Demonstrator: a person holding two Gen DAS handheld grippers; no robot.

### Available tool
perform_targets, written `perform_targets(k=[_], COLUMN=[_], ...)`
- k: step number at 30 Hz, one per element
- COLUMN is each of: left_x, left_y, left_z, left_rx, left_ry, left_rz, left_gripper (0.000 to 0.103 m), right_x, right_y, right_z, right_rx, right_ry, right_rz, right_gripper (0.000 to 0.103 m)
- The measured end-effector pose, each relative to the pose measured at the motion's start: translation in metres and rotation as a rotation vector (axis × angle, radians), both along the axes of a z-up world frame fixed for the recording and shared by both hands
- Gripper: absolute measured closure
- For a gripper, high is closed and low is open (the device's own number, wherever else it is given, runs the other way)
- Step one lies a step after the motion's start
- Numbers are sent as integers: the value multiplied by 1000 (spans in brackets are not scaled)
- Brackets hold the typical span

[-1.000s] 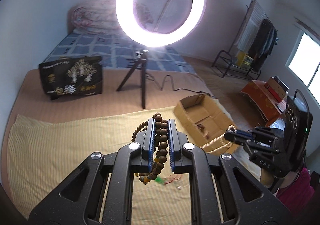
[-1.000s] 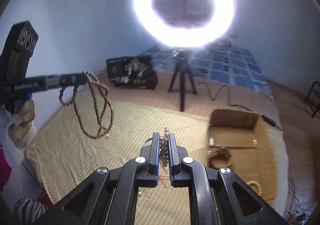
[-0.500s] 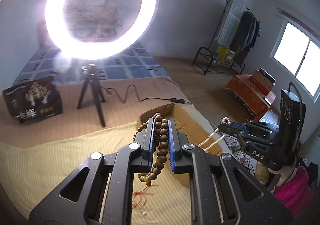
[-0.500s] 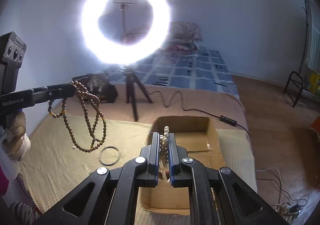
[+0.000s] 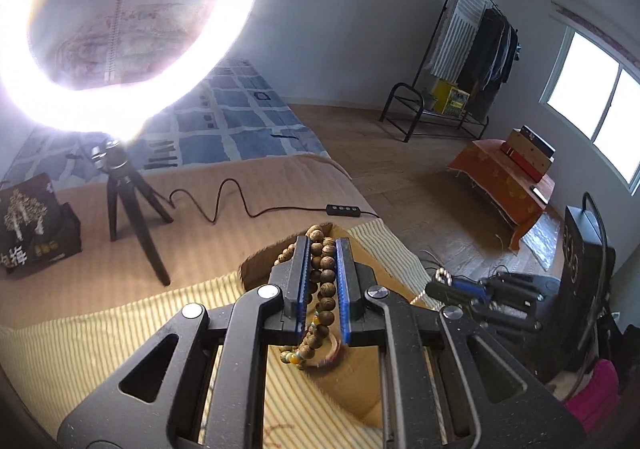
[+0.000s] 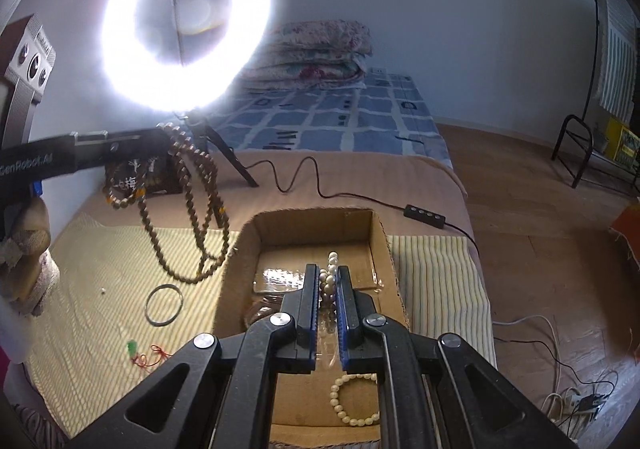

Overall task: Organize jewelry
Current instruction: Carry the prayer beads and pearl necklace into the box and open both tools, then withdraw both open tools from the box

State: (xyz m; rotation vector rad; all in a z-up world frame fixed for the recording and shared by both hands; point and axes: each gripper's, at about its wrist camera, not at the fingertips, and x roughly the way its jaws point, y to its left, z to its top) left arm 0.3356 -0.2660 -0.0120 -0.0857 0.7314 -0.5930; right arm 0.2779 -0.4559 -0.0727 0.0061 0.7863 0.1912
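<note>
Right wrist: claw (image 6: 328,281) over box (image 6: 384,249).

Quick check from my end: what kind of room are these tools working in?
Most likely a bedroom in a home: a bed with a blue checked sheet, folded quilts at its head, and a clothes rack by the window.

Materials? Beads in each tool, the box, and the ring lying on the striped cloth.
Brown bead strand in the left tool: likely wood, matte with visible grain.
Pale bead strand in the right tool: pearl-like, glossy; could be plastic.
Box: cardboard, raw corrugated edges.
Ring: thin dark bangle, possibly metal.
</note>
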Motion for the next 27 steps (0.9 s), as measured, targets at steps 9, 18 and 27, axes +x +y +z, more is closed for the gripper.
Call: perform_targets(k=[9, 18, 27], left_x=[25, 24, 19], left_y=[-34, -57, -51], left_z=[-27, -55, -50], left_rx=[54, 160, 168], left_ry=[7, 21, 14], left_rz=[-29, -55, -44], left_gripper=[93, 93, 63], right_x=[16, 18, 8], right_y=[-8, -11, -4], right_z=[-32, -56, -49], right_rx=[13, 21, 0], right_ry=[56, 104, 84], right_rz=[-28, -33, -43], right_gripper=[98, 97, 31])
